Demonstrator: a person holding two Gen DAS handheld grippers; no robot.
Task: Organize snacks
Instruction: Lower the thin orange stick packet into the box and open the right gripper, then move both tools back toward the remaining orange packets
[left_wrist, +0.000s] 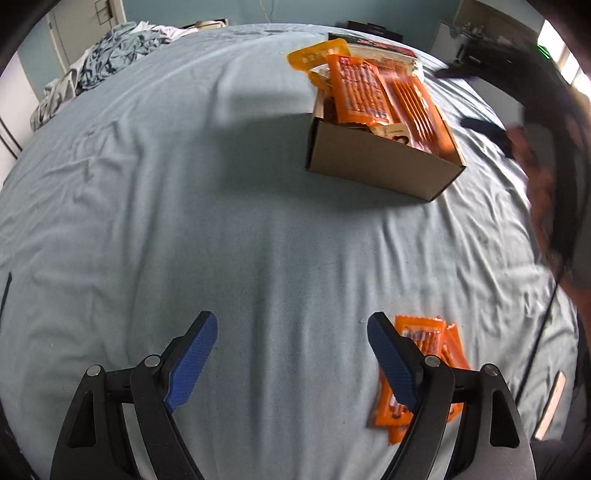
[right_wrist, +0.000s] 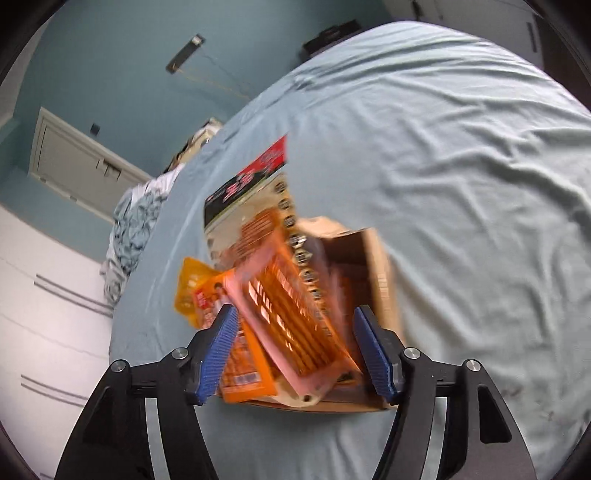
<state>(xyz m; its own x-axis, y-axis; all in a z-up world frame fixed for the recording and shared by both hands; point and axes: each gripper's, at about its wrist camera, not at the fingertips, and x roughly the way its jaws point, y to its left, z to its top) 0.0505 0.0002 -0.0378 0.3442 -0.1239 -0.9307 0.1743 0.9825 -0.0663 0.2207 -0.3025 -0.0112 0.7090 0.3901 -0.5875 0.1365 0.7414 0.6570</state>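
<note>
A cardboard box (left_wrist: 380, 168) stands on the blue bedsheet, stuffed with orange snack packets (left_wrist: 358, 88) and a large red-and-black bag (right_wrist: 251, 177). My left gripper (left_wrist: 291, 325) hangs open low over the sheet with nothing between its fingers. Several orange packets (left_wrist: 421, 332) lie on the sheet, partly hidden under its right finger. My right gripper (right_wrist: 295, 314) is open right above the box (right_wrist: 376, 258). A blurred pink-and-orange packet (right_wrist: 291, 306) lies on top of the box's contents between the jaws, and the pads do not touch it. A yellow pouch (right_wrist: 192, 284) sticks out on the left.
Crumpled bedding (left_wrist: 103, 55) is piled at the bed's far left corner. White drawers (right_wrist: 48, 314) stand beside the bed. A person's blurred hand and arm (left_wrist: 543, 192) fill the right edge of the left wrist view. The wrinkled sheet (left_wrist: 184, 184) spreads left of the box.
</note>
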